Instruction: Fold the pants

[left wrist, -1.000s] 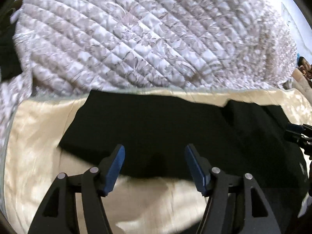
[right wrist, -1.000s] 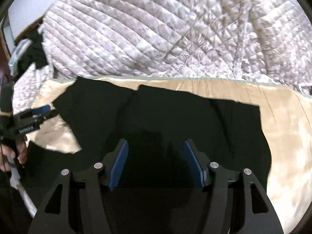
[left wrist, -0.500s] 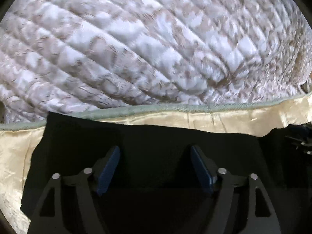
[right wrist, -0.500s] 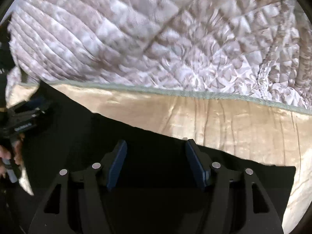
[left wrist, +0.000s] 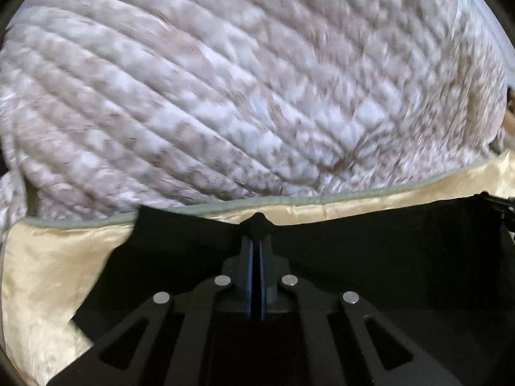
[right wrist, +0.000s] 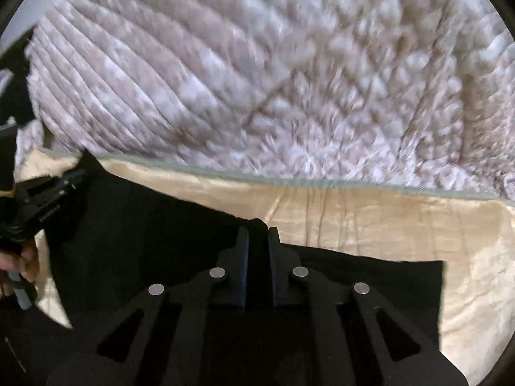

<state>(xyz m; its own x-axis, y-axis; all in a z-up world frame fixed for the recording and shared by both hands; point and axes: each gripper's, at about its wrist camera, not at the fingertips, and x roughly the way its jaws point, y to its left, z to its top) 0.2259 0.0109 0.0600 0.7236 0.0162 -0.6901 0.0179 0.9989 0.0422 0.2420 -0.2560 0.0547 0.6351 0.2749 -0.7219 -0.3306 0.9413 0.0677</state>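
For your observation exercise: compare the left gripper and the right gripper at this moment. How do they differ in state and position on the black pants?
The left gripper has its pads pressed together; the right gripper shows a narrow gap packed with cloth. The left one pinches the black pants near the quilt's trim; the right one's pinch lies farther from it, over gold fabric. Both grip the far edge.
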